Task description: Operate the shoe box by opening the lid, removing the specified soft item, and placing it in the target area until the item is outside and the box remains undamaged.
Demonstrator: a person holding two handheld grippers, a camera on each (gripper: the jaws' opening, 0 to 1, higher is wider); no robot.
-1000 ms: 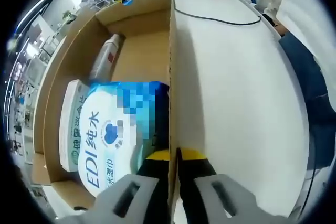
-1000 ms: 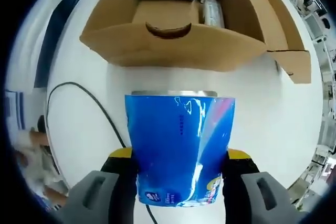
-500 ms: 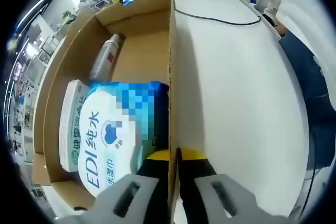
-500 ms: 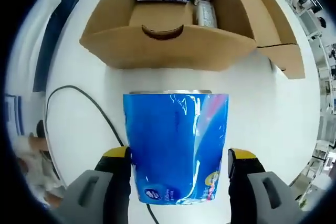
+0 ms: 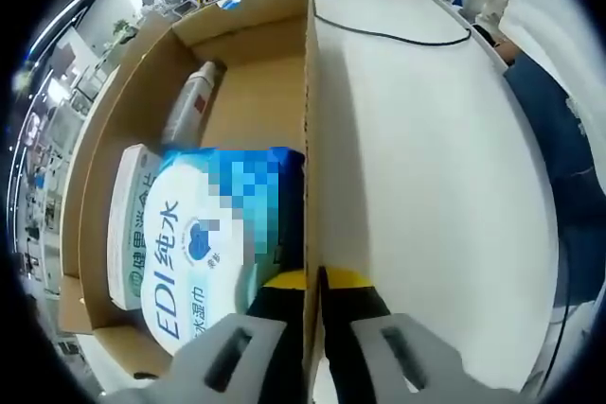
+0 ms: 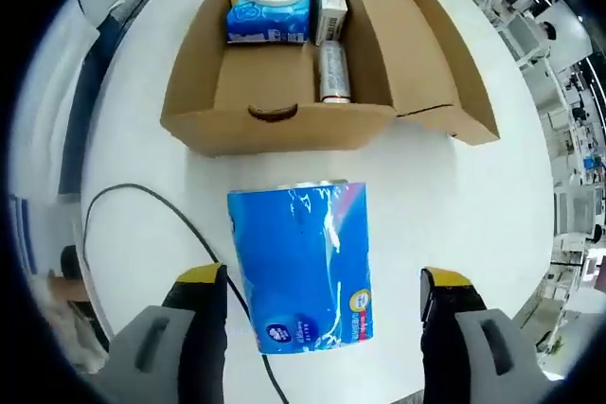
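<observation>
The open cardboard shoe box point(image 6: 284, 127) stands on the white table point(image 6: 454, 196). In front of it a blue soft pack point(image 6: 301, 276) lies flat on the table, between the wide-apart jaws of my open right gripper point(image 6: 324, 281), which do not touch it. In the left gripper view my left gripper point(image 5: 314, 283) is shut on the top edge of the box's side wall point(image 5: 309, 139). Inside the box lie a wet-wipes pack point(image 5: 204, 243), a white and green carton point(image 5: 128, 224) and a silver bottle point(image 5: 189, 101).
A black cable point(image 6: 142, 198) runs across the table left of the blue pack, and the cable point(image 5: 398, 33) also curves past the box's far end. A person in dark blue clothes point(image 5: 540, 111) sits at the table's edge. Bare white tabletop lies right of the box wall.
My right gripper has opened and drawn back, leaving the blue pack lying on the table in front of the box. The left gripper holds the box wall as before.
</observation>
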